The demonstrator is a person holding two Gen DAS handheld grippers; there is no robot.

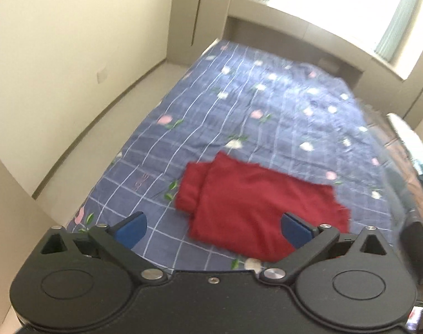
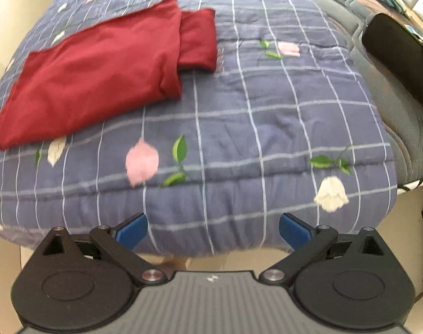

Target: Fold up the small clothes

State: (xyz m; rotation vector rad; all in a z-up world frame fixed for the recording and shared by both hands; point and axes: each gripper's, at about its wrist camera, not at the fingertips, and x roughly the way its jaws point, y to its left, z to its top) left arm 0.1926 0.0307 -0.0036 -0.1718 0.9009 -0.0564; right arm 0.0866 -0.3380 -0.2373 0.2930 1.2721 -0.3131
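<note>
One red garment [image 1: 256,200] lies partly folded on the bed's checked floral quilt [image 2: 239,128]. The left gripper [image 1: 212,228] hangs over its near edge, fingers spread and empty. It is the nearer one. The right gripper [image 2: 212,228], also spread and empty, sits off the bed's edge, garment up-left, long axis slanting. Faint lettering on the quilt is unreadable.

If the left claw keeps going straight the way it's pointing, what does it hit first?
Most likely the folded red garment. The left claw is open and aimed at it, with nothing between them. The garment lies on the quilt. Depth is hard to judge here.
</note>
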